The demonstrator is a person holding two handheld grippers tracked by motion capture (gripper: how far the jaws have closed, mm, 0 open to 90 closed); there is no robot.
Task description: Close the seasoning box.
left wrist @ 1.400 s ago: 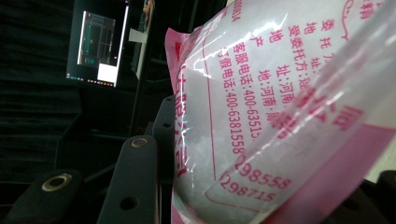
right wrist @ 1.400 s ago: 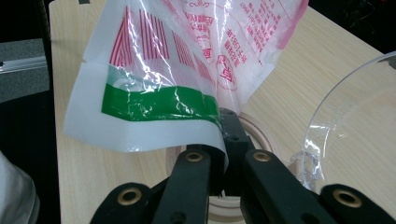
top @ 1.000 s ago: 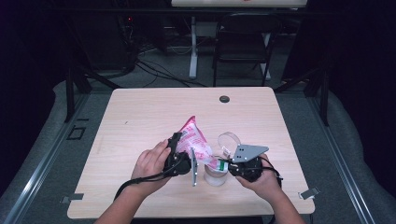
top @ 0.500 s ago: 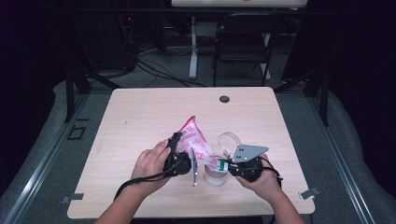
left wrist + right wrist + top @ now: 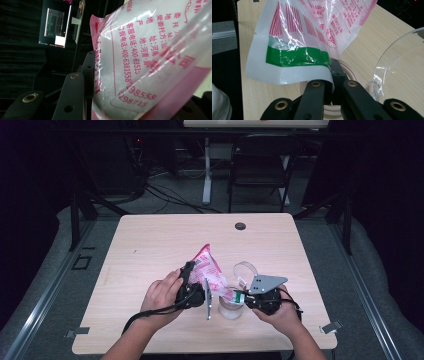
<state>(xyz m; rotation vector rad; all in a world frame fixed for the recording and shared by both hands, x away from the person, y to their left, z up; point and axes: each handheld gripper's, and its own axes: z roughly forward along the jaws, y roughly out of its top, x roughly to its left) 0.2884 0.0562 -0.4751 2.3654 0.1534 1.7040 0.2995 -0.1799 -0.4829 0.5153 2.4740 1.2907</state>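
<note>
nothing has shifted over the last second; the bag (image 5: 210, 272) stays tilted over the clear cup (image 5: 231, 306) on the counter (image 5: 150, 245); left gripper (image 5: 196, 290) pinching its body, right gripper (image 5: 241, 298) pinching its green-striped corner; pouring looks imminent.

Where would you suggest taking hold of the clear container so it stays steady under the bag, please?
Grip the clear container by its side wall, coming from the person's right. Its hinged lid stands open behind, and the bag hangs over its mouth, so rim and top are blocked.
</note>
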